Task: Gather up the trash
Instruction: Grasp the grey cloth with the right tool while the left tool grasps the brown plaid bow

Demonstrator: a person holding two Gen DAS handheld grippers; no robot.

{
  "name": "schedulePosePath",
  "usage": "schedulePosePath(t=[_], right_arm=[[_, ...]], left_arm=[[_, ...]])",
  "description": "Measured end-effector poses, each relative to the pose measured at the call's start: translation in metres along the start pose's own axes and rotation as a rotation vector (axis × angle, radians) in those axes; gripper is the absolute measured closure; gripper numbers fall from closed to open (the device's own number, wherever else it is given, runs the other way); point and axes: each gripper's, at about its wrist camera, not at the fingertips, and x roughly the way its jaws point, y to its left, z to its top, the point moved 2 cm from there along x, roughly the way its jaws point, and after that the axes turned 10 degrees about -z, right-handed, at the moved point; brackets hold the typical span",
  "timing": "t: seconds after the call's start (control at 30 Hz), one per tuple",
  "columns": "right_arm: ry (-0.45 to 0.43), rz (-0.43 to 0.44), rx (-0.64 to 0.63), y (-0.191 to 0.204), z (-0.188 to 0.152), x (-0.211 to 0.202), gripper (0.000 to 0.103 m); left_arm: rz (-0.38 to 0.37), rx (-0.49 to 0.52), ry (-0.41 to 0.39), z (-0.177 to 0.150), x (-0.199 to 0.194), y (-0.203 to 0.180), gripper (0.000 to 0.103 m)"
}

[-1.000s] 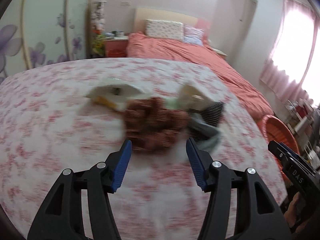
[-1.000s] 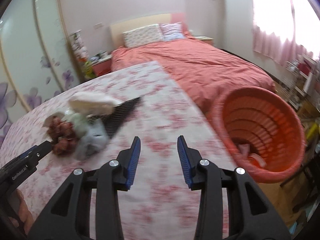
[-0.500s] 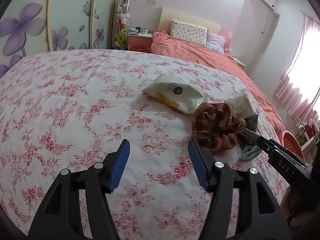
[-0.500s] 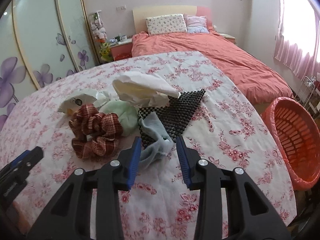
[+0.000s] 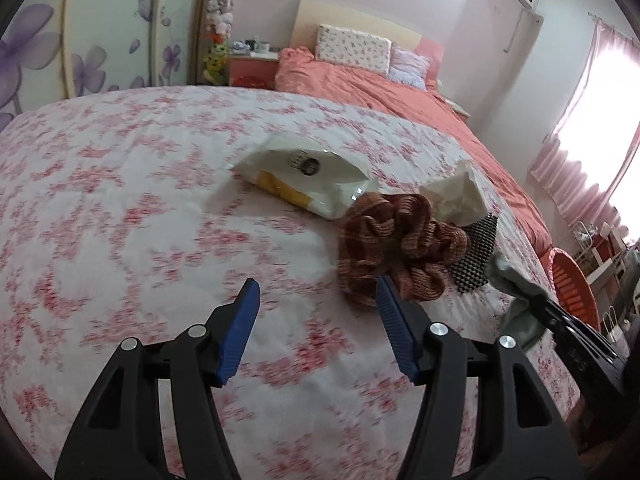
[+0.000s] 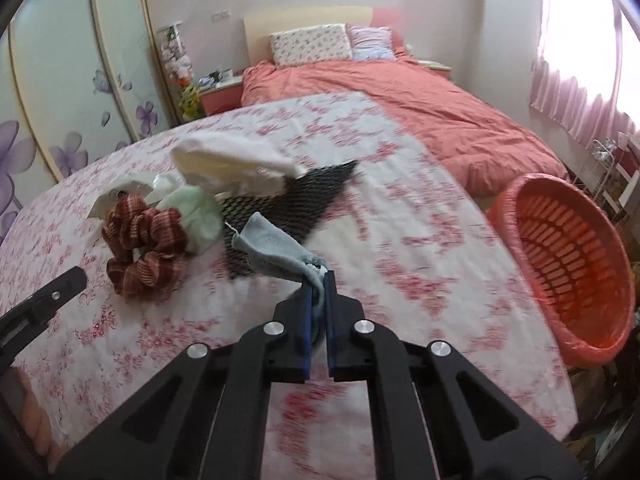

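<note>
right gripper: clamped down on one end of a pale blue-grey rag. Its jaws have just been closing, and the cloth is pinched right between the blue pads, the rest sticking up and to the left, off the bed.
left gripper: about half open, nothing between the pads, hanging over the floral bedspread just short of the pile.
scrunchie thing: reddish-brown checked ruffle of fabric, nearest piece of the pile, just beyond the left gripper's right pad.
black mesh mat: flat on the spread, right behind the rag.
green cloth: bunched up between the scrunchie thing and the mat, touching both.
white wrapper: with a yellow patch, a bit farther, left side of the pile.
crumpled paper bag: cream coloured, far end of the pile, partly on the mat.
orange basket: on the right off the bed's edge, well apart from the pile.
far back: a bed with a salmon duvet.
</note>
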Motion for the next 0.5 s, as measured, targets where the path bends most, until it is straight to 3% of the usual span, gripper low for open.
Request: schedulePosePath(t=[0.33, 0.5], right_arm=[[-0.01, -0.024, 0.047, -0.038, -0.008, -0.007, 0.097], [-0.008, -0.027, 0.066, -0.048, -0.012, -0.009, 0.097]], left_arm=[[-0.016, 0.001, 0.042, 0.005, 0.03, -0.015, 0.043], [-0.004, 0.006, 0.056, 0.008, 0.04, -0.021, 0.058]])
